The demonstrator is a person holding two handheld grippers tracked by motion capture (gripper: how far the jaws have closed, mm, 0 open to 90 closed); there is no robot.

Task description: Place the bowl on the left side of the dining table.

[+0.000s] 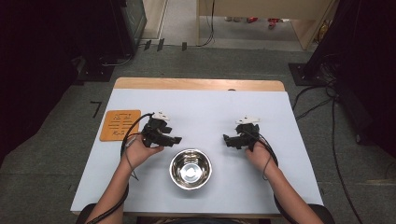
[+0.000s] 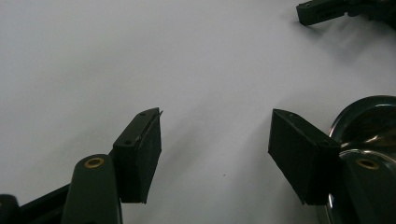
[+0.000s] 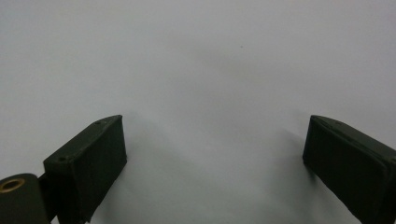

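Observation:
A shiny steel bowl (image 1: pixel 190 169) stands near the front middle of the white table (image 1: pixel 201 107), empty inside. My left gripper (image 1: pixel 175 139) hovers just left of and behind the bowl, jaws open with bare table between them. In the left gripper view its own gripper (image 2: pixel 215 140) stands open, the bowl's rim (image 2: pixel 369 105) curves at the lower right, and the other gripper's jaw (image 2: pixel 317 11) shows at the top right. My right gripper (image 1: pixel 227 139) is right of and behind the bowl, pointing left. In the right gripper view it (image 3: pixel 212 140) gapes wide over plain table, holding nothing.
An orange square mat with a slotted pattern (image 1: pixel 120 124) lies at the table's left edge. A wooden strip (image 1: pixel 198 84) runs along the far edge. Cables (image 1: pixel 317 100) lie on the floor at the right, dark equipment at both back corners.

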